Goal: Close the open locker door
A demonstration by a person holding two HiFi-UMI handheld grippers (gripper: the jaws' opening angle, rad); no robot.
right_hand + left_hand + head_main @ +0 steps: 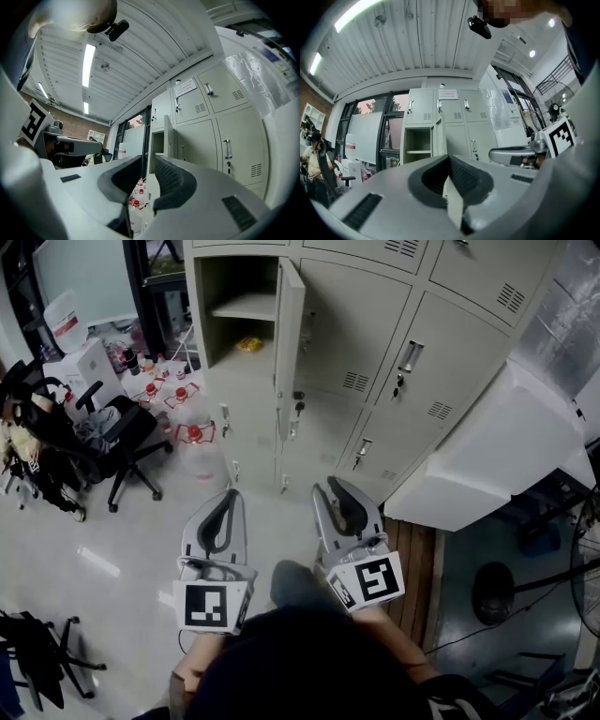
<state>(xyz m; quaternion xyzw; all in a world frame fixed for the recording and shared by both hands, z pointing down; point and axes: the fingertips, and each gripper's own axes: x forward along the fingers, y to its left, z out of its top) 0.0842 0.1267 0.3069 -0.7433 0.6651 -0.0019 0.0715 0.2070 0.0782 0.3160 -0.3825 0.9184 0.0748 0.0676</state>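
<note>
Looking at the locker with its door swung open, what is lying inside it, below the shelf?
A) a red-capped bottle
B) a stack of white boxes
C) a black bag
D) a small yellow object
D: a small yellow object lies on the floor of the open locker, under its shelf and just beside the swung-out door.
</note>
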